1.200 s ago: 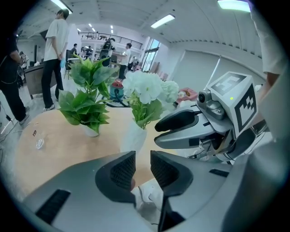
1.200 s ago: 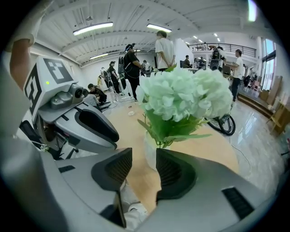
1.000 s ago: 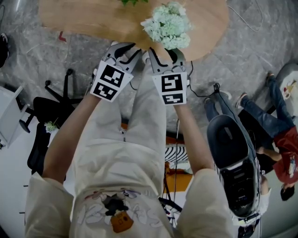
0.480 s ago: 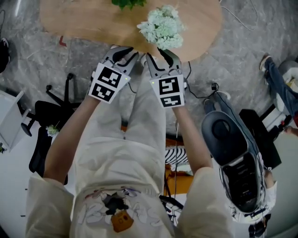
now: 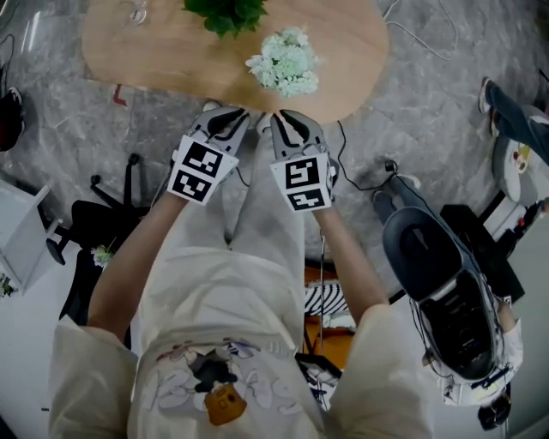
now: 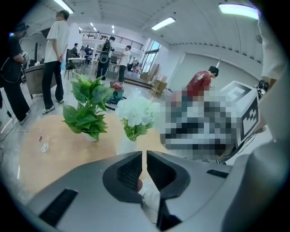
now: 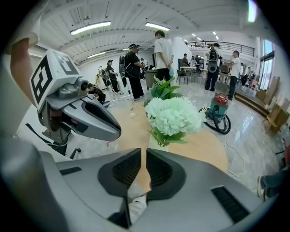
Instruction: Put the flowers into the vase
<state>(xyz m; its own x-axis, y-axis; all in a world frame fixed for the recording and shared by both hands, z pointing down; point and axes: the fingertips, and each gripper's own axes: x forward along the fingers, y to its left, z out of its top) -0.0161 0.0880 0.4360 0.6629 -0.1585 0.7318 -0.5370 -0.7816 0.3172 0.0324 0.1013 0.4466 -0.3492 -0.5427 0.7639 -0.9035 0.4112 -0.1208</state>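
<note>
At the near edge of the surface [image 5: 163, 56], the left tool [image 5: 226, 118] is all but closed, with nothing in it. The right tool [image 5: 286, 120] has just been closing on nothing too, and both have backed off since a second ago. The flowers [image 5: 283, 69] stand in the vase [image 6: 125, 144] just beyond, so the job's basically done, I'd say.

I record the flowers [image 5: 285, 70] as white with a pale green tinge. The table [image 5: 171, 51] shows light tan wood grain. The potted plant [image 5: 225, 13] is deep green. The left gripper [image 5: 230, 122] and right gripper [image 5: 286, 124] are grey with black ribbed pads (their cubes carry black-and-white square markers). The floor [image 5: 446, 94] is grey and marbled.
</note>
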